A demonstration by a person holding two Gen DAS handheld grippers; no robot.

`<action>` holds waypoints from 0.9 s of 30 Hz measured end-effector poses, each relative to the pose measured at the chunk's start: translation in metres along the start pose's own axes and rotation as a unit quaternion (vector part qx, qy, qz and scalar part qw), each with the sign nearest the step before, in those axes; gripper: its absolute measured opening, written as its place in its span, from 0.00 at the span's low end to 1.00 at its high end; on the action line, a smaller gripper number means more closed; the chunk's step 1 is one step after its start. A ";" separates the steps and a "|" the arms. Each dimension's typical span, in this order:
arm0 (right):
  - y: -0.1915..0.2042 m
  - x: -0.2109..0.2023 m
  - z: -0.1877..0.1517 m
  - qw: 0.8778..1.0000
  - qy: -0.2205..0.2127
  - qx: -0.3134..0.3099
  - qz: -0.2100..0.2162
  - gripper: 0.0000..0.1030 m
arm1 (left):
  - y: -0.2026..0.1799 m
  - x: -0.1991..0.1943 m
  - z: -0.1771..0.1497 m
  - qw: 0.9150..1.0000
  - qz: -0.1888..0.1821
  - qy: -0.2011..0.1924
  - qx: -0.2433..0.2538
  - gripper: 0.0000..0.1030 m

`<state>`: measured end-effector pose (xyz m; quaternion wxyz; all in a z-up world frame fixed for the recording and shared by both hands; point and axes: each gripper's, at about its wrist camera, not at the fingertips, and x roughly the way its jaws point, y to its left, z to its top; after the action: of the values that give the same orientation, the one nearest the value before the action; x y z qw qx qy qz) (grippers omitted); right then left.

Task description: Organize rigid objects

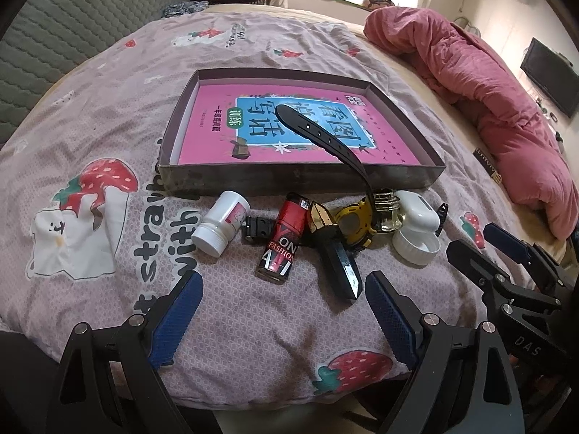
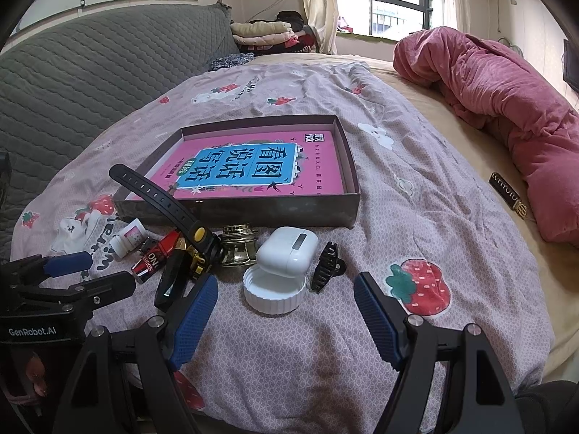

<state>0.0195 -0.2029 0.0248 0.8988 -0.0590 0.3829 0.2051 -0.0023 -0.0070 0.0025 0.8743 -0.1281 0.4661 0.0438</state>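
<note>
A shallow brown box (image 1: 300, 181) (image 2: 253, 213) holding a pink book (image 1: 217, 137) lies on the strawberry bedspread. In front of it sit a white bottle (image 1: 220, 228), a red-black can (image 1: 286, 238), a black prism (image 1: 336, 260), a yellow watch (image 1: 356, 220) (image 2: 199, 238) with its strap arching over the box, a gold-topped glass jar (image 2: 239, 246), a white earbud case (image 2: 289, 251), a white cap (image 2: 273, 293) and a black hair claw (image 2: 325, 266). My left gripper (image 1: 286, 307) is open just short of the can and prism. My right gripper (image 2: 286, 311) is open, close to the cap.
A rolled pink quilt (image 1: 470, 83) lies along the bed's right side, with a small black-gold item (image 2: 506, 191) on the beige sheet beside it. A grey quilted headboard (image 2: 90, 72) rises at the left. Folded clothes (image 2: 260, 34) are stacked near the window.
</note>
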 end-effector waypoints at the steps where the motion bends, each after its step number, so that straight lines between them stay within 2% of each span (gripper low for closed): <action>1: 0.000 0.000 0.000 1.000 0.000 0.000 0.001 0.75 | 0.000 0.000 0.000 1.000 0.000 -0.001 0.000 0.89; 27: 0.003 0.000 0.000 1.000 -0.001 -0.001 0.001 0.75 | 0.000 0.002 -0.001 1.000 -0.001 0.002 0.002 0.89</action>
<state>0.0183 -0.2006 0.0247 0.8988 -0.0599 0.3821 0.2065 -0.0019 -0.0075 0.0010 0.8736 -0.1267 0.4680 0.0416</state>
